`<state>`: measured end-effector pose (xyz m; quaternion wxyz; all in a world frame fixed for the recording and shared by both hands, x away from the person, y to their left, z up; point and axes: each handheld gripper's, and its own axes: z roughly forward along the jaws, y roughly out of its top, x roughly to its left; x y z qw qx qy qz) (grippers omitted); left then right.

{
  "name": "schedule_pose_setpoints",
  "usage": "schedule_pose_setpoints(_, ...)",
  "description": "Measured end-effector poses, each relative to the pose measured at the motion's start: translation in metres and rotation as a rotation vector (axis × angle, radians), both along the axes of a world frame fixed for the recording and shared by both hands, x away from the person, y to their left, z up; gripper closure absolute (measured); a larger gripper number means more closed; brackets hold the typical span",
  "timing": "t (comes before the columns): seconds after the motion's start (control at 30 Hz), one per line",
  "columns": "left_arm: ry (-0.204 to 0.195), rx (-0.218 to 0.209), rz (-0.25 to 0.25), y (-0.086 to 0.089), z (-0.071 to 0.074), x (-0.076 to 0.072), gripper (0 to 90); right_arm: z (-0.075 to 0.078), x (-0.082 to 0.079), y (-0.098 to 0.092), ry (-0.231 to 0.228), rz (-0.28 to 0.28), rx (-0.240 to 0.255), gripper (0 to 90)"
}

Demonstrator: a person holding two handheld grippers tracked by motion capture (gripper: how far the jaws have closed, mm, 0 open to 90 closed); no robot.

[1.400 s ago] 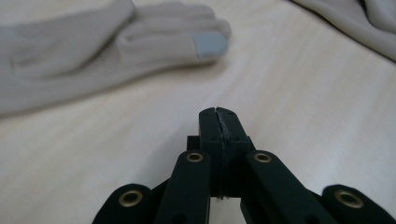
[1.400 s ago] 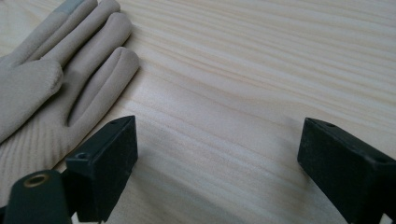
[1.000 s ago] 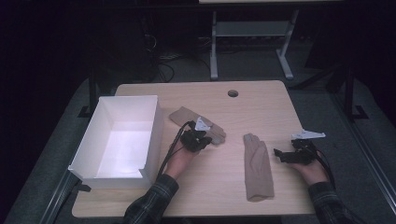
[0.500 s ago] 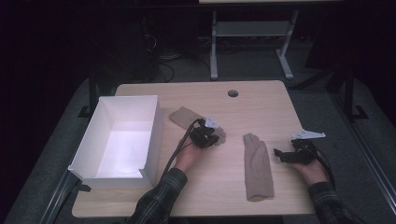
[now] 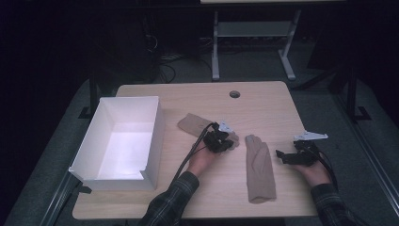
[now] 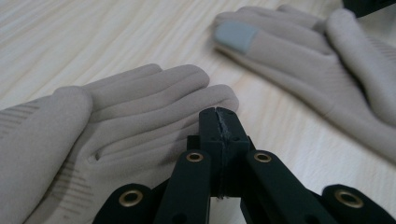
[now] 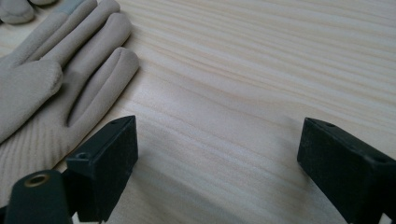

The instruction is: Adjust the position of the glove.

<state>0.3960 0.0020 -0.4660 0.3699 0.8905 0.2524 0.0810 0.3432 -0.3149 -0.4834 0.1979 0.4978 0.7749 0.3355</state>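
hi view dim, bg black | box (image 5: 123, 141) glares | tool views bright, sharp

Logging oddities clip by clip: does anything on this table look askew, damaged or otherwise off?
Nothing looks damaged or spilled. The two beige gloves lie apart and unaligned: one glove lies flat and straight, the other glove sits slanted beside the white box, partly under the shut left hand-held gripper. The right hand-held gripper is open.

On your desk (image 5: 263, 103), the box (image 5: 120, 141) sits along the left edge. One glove (image 5: 195, 123) lies at centre, just right of the box; the second glove (image 5: 259, 167) lies right of it, nearer the front edge. A hole (image 5: 234, 94) sits near the rear edge.
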Motion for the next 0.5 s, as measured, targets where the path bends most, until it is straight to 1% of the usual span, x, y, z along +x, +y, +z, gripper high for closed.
schedule_pose_setpoints(0.03,-0.003,0.005,-0.007,-0.002,0.000,-0.001,89.6,0.000,0.000,0.000,0.000,0.000,0.000,11.7)
schedule_pose_setpoints(0.07,0.002,-0.008,-0.004,-0.005,-0.001,-0.002,89.6,0.000,0.000,0.000,0.000,0.000,0.000,11.7)
schedule_pose_setpoints(0.13,-0.001,-0.004,-0.009,-0.007,0.000,-0.002,89.6,0.000,0.000,0.000,0.001,0.000,0.001,11.7)
schedule_pose_setpoints(0.2,0.000,-0.004,-0.013,-0.006,0.003,-0.002,89.6,0.000,0.000,0.000,0.000,0.000,0.001,11.7)
schedule_pose_setpoints(0.27,-0.011,-0.004,-0.005,0.001,0.010,0.000,89.6,0.000,0.000,0.000,0.000,0.000,0.000,11.7)
schedule_pose_setpoints(0.33,-0.021,-0.003,0.015,0.010,0.016,0.004,89.6,0.000,0.000,0.000,0.000,0.000,0.000,11.7)
schedule_pose_setpoints(0.4,-0.033,-0.011,0.047,0.021,0.021,0.008,89.6,0.000,0.000,0.000,0.000,0.000,0.000,11.7)
schedule_pose_setpoints(0.43,-0.033,-0.023,0.074,0.029,0.024,0.012,89.6,0.000,0.000,0.000,0.000,0.000,0.000,11.7)
schedule_pose_setpoints(0.47,-0.037,-0.021,0.090,0.036,0.026,0.015,89.6,0.000,0.000,0.000,0.000,-0.001,0.001,11.7)
schedule_pose_setpoints(0.5,-0.049,-0.020,0.105,0.042,0.028,0.018,89.6,0.000,0.000,0.000,-0.001,0.001,-0.001,11.7)
